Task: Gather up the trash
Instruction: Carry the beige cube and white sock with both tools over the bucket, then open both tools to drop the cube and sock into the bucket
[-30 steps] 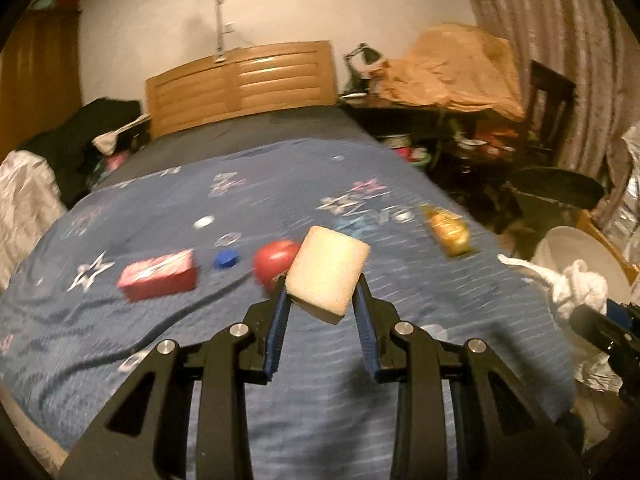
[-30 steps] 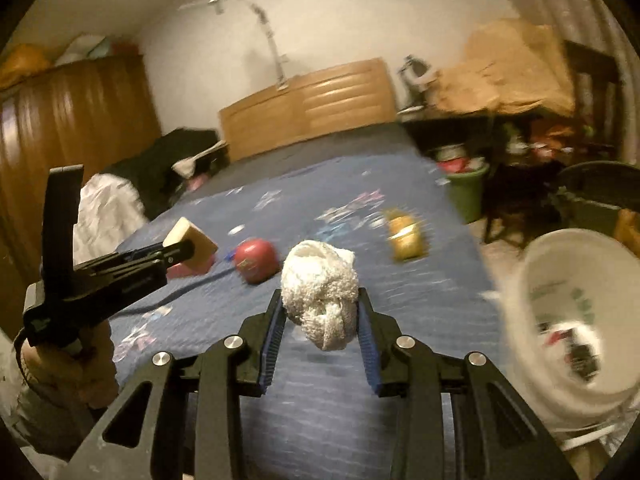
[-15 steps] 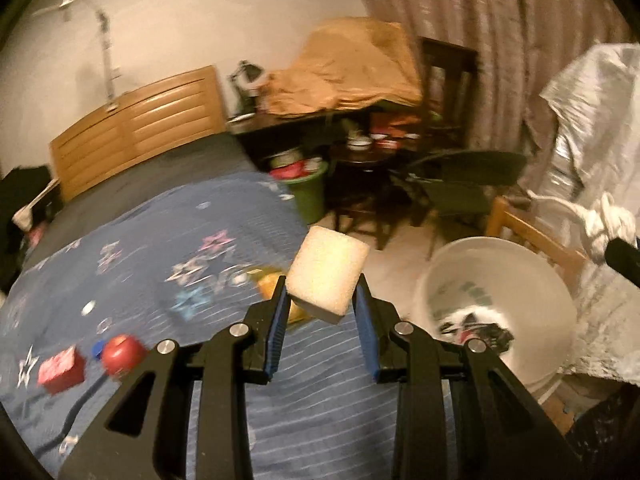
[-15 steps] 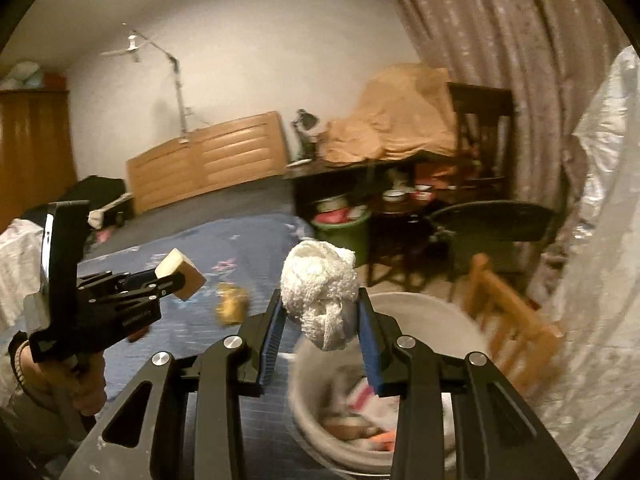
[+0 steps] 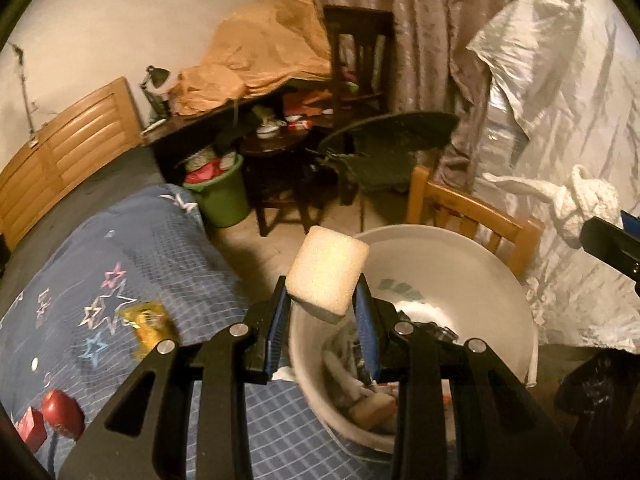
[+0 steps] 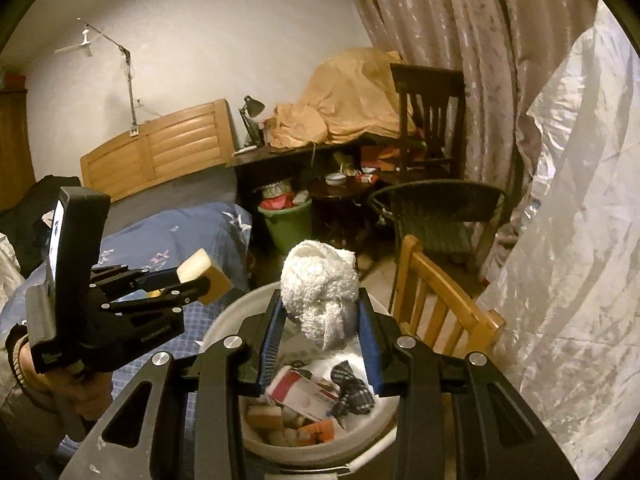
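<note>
Two tools, each clamped on one item. Left tool (image 5: pixel 322 312) grips a pale, porous rectangular sponge (image 5: pixel 326 274); right tool (image 6: pixel 322 332) grips a knotted white terry cloth (image 6: pixel 320 292). Both now hang over one round white plastic bucket (image 5: pixel 472 276) holding mixed trash, where a second ago they faced the bed. Beyond: star-printed blue bed (image 5: pixel 132 264), one gold packet (image 5: pixel 150 326), one green bin (image 5: pixel 224 198).

Both grippers are matte black frames with triangular cut-outs, silver screw heads on each arm and ribbed blue pads lining the fingers. On the left gripper (image 6: pixel 192 280), a black upright block with a lit screen rises behind the fingers; a dark ribbed cuff (image 6: pixel 16 354) sits just below its handle.
</note>
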Demonstrator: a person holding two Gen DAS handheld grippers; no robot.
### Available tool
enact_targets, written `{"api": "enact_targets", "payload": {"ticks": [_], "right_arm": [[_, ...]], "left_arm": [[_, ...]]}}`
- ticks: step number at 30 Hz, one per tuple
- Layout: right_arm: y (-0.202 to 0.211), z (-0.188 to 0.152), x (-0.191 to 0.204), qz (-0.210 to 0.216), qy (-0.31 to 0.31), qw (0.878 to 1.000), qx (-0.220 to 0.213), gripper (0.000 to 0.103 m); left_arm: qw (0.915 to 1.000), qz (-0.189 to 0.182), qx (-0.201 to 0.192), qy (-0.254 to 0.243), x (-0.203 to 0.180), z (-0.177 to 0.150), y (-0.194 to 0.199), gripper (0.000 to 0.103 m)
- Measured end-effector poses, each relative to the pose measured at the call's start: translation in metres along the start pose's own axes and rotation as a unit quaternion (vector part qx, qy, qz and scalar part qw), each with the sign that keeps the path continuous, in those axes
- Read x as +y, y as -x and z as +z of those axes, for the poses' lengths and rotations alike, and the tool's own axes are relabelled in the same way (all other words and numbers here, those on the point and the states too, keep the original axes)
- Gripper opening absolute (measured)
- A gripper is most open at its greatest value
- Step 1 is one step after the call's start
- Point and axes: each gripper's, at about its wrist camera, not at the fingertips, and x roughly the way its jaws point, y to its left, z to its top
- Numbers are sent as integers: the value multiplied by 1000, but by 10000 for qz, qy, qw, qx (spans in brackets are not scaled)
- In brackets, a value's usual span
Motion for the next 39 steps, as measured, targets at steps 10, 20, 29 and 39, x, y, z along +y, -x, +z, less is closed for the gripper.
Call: {"api": "enact_targets", "payload": {"ticks": [10,20,29,39], "right_arm": [[-12,-15,-3,-70,-111,9998,144,37],[-26,-15,-3,-63,-117,9996,233,37],[-47,-21,-4,-130,-122,9991,375,62],[-32,-34,-4,-462,-140,9979,426,62]], "left_arm": [[9996,-92,243,-98,-12,-7,-21,30],[9989,-222,363,-170,-18,-11,-32,30],[9983,-262,481,-198,-18,-19,-43,75],[9988,-292,386,-100,-14,-22,-34,75]]}}
